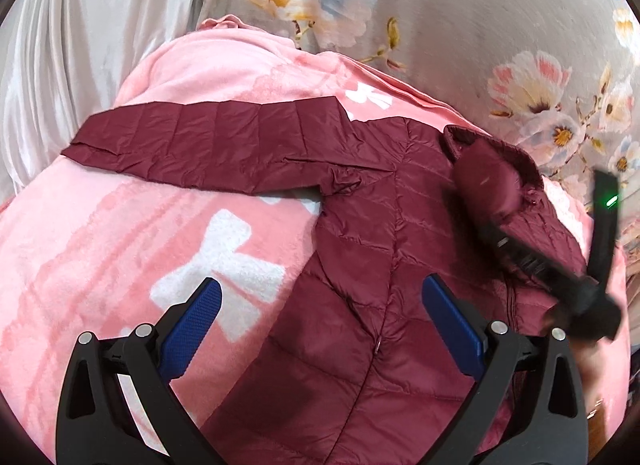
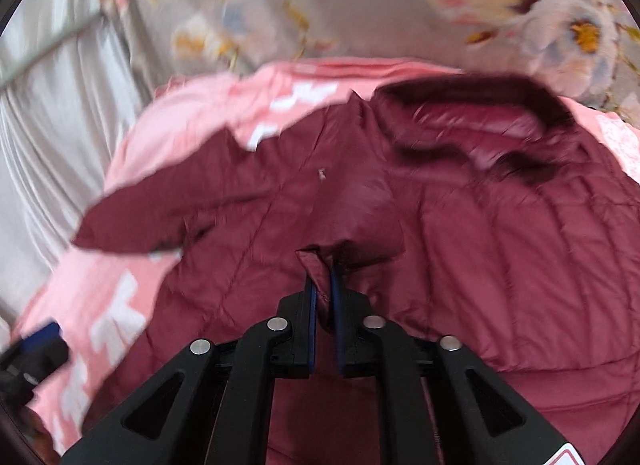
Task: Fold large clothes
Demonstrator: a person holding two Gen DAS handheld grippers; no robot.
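Observation:
A maroon quilted jacket (image 1: 360, 265) lies flat on a pink blanket (image 1: 100, 245). One of its sleeves (image 1: 208, 145) stretches out straight to the left. My left gripper (image 1: 320, 305) hovers open above the jacket's lower body, nothing between its blue pads. My right gripper (image 2: 322, 277) is shut on the cuff of the other sleeve (image 2: 316, 261), which is drawn across the jacket's chest. In the left wrist view the right gripper (image 1: 560, 281) shows as a blurred black shape at the right, next to the collar (image 1: 488, 181). The right wrist view is motion-blurred.
The blanket lies on a grey floral bedsheet (image 1: 480, 5). Pale satin fabric (image 1: 80, 25) hangs in folds along the left side. The blanket has white block patterns (image 1: 224, 265). A blue pad of the left gripper (image 2: 44, 335) shows at the lower left of the right wrist view.

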